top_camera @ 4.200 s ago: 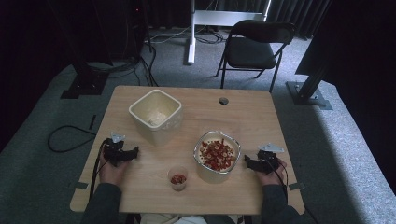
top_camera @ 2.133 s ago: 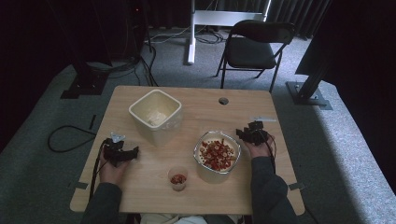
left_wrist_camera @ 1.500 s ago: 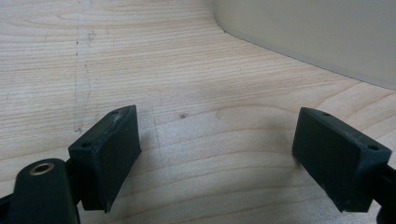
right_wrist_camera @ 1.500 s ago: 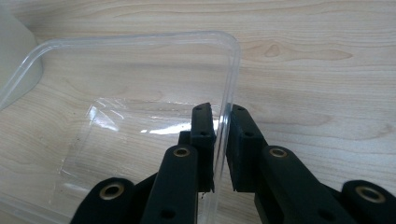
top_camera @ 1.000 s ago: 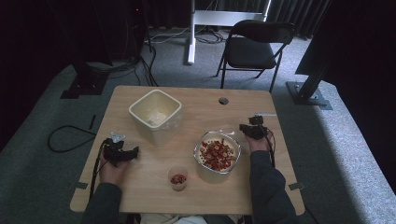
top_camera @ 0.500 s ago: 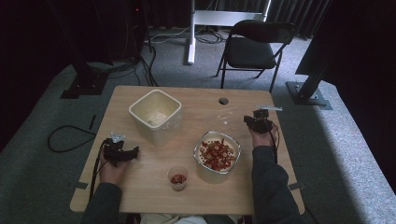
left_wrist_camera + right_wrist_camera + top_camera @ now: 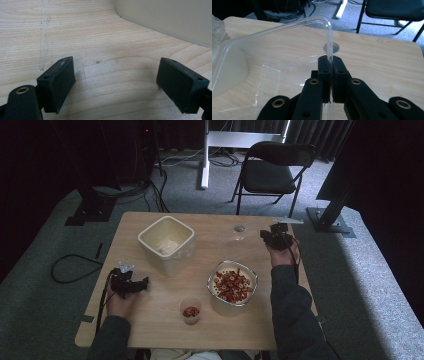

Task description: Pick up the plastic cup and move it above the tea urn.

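My left tool [image 7: 131, 285] rests spread on the tabletop [image 7: 150, 330] near the cream tub [image 7: 166, 244], holding nothing. The bowl [image 7: 233, 286] of red pieces sits uncovered, so I judge uncovering done and setting down left. My right tool [image 7: 331, 75] pinches the clear lid [image 7: 287, 27] by its rim, raised, hand level, past the bowl.

The table [image 7: 165, 330] is pale wood, smooth and matt, with fine grain. The lid [image 7: 287, 50] is thin clear plastic, glossy. The tub [image 7: 166, 242] looks like cream plastic, dull. The right gripper [image 7: 331, 75] has matt black plastic jaws.
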A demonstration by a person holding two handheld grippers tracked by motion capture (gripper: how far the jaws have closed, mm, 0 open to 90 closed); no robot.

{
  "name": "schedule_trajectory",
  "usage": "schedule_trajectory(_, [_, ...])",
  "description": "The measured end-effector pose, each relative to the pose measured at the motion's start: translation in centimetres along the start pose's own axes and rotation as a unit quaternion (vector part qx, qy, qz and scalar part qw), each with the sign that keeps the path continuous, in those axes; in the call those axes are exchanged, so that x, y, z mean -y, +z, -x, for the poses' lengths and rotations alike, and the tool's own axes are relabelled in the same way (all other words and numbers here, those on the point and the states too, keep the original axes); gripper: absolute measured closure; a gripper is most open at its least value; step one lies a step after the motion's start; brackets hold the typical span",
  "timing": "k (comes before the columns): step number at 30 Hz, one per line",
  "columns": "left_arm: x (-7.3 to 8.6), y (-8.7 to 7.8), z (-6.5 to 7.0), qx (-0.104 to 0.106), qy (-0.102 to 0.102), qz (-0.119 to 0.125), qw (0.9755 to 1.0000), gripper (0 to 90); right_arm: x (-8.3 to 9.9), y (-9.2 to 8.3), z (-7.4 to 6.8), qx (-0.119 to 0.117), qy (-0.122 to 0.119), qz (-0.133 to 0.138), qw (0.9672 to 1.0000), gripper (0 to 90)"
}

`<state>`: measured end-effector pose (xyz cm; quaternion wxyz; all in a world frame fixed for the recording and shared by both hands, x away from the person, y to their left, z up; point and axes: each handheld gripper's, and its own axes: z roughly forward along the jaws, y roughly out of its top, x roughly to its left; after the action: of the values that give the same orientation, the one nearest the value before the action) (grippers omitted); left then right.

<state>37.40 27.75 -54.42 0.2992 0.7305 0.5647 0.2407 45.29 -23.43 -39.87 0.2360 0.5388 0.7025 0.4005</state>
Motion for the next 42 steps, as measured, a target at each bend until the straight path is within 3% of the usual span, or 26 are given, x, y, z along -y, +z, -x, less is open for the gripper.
schedule_trajectory(5, [0.0,0.0,0.0,0.000,0.000,0.000,1.0000,15.7,-0.9,-0.1,-0.6,-0.007,-0.006,0.003,1.0000,87.5])
schedule_trajectory(18, [0.0,0.0,0.0,0.000,0.000,0.000,1.0000,15.7,-4.2,-0.1,-4.0,-0.036,-0.032,0.011,0.9988,87.5])
schedule_trajectory(24, [0.0,0.0,0.0,0.000,-0.001,0.001,1.0000,15.7,-4.9,0.0,-4.8,-0.043,-0.035,0.008,0.9984,87.5])
schedule_trajectory(42, [0.0,0.0,0.0,0.000,0.000,0.000,1.0000,15.7,-8.4,0.8,-9.1,-0.076,-0.051,0.007,0.9958,87.4])
